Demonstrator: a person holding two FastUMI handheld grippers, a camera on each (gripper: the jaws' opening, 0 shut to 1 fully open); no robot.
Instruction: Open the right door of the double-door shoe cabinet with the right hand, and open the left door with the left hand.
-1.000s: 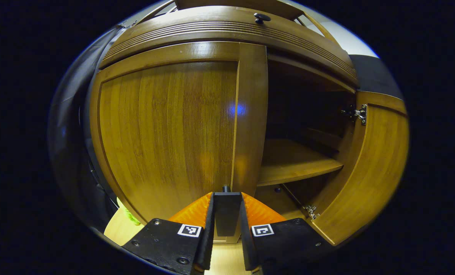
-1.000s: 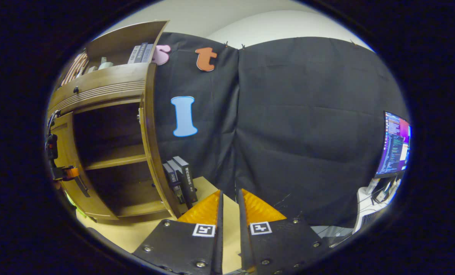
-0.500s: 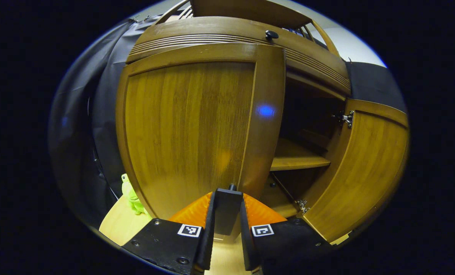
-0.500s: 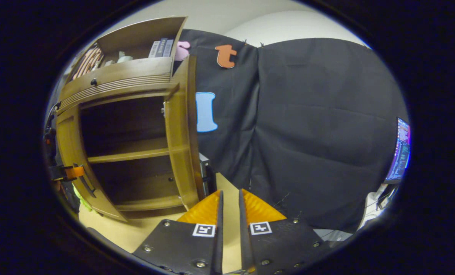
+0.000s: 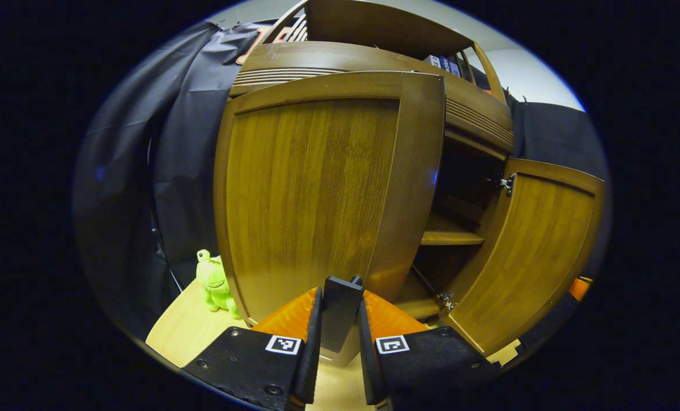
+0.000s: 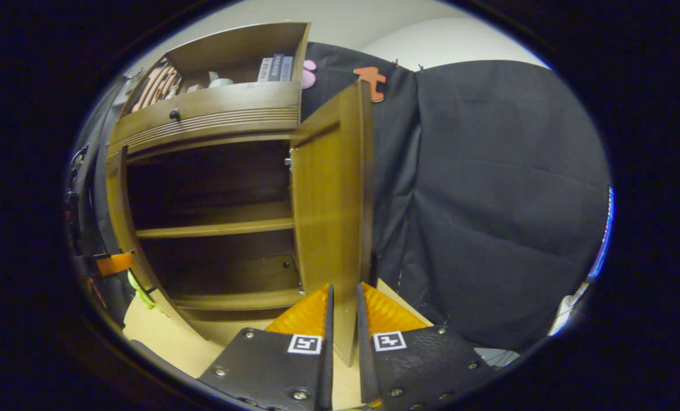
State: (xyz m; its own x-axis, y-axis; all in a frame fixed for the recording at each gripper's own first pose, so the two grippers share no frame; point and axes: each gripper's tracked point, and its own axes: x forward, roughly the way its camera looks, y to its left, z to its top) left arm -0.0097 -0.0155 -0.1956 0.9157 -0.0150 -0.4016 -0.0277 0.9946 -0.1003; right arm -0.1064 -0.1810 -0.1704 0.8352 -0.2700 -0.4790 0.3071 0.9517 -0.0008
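In the left gripper view the brown left door (image 5: 317, 200) of the wooden shoe cabinet (image 5: 374, 54) stands partly swung out. My left gripper (image 5: 340, 302) is shut on that door's dark handle (image 5: 338, 311). The right door (image 5: 536, 257) hangs wide open, with an orange part of my right gripper (image 5: 579, 287) just past its free edge. In the right gripper view both shelves (image 6: 214, 228) lie bare between the doors. My right gripper (image 6: 343, 302) has its fingers close together, and the right door (image 6: 328, 217) shows through the slit. My left gripper (image 6: 113, 264) sits at the left door (image 6: 120, 228).
A green frog toy (image 5: 214, 282) sits on the light wooden table (image 5: 180, 331) left of the cabinet. Books (image 6: 276, 67) and other items fill the open top shelf above a drawer with a knob (image 6: 174, 115). Black cloth hangs behind and to the right.
The left door has swung further out with my left gripper on its handle. The right gripper view has turned toward the cabinet, so the right door now sits behind its fingers.
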